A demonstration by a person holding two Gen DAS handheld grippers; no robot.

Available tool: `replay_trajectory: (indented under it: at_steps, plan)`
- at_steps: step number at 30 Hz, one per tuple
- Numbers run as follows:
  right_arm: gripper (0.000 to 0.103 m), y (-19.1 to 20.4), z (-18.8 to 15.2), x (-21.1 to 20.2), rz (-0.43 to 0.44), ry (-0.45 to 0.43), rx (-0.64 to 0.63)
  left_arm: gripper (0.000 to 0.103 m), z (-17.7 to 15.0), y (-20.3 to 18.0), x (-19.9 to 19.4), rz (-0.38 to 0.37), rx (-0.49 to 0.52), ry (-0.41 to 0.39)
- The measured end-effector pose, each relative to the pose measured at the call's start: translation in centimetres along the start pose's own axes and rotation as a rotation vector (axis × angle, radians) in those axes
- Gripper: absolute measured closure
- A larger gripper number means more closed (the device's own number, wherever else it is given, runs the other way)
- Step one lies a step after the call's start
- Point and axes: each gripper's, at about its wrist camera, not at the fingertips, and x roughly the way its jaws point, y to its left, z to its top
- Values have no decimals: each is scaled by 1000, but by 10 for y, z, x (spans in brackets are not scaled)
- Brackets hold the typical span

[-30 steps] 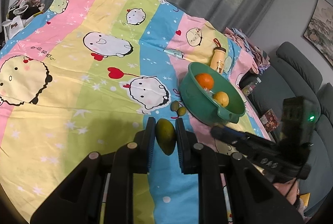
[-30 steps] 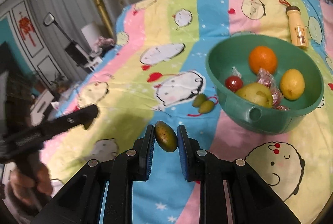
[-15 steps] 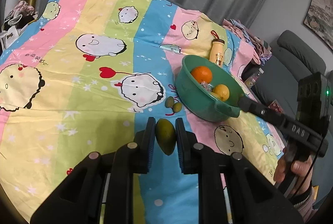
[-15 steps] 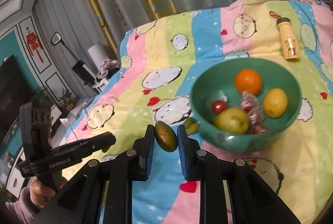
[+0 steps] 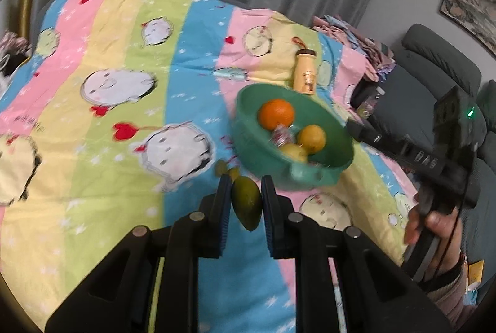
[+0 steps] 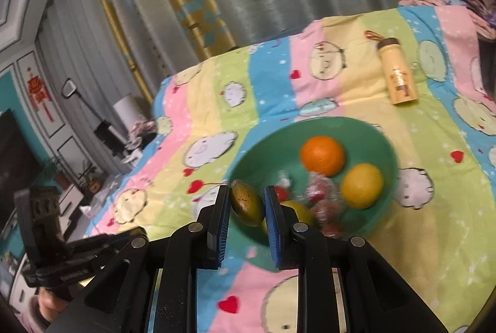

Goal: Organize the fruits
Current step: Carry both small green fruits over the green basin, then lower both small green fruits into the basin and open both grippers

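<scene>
Mangoes fill both of my claws, 1 each. My left claw is clamped on a smooth green mango, its pads pressing the fruit's 2 flanks, and it hangs above the striped cartoon sheet just short of the green bowl, on the bowl's near side. Between that mango and the bowl, 2 small green fruits lie on the sheet, just beside the bowl's wall.

My right claw grips a speckled mango, browner and spotted, pinched crosswise between the blue pads. From its own camera this mango sits over the bowl's near left rim.

Inside the bowl are an orange toward the far side, a yellow citrus fruit to the orange's right and nearer, a pale yellow-green fruit at the near wall, and some red pieces in clear wrapping in the middle; these are blurred. Beyond the bowl, well apart from it, a yellow bottle lies on its side on the sheet.
</scene>
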Motion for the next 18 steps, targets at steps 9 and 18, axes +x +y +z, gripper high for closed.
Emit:
replay_trajectory:
  at_steps: [9,18]
  plan:
    - [79,-22,6,11,-71,19,8,84,53,-42,60,-53,37,55]
    - [79,-25,2,31,-132,72,-25,84,68,-54,113,48,113,166]
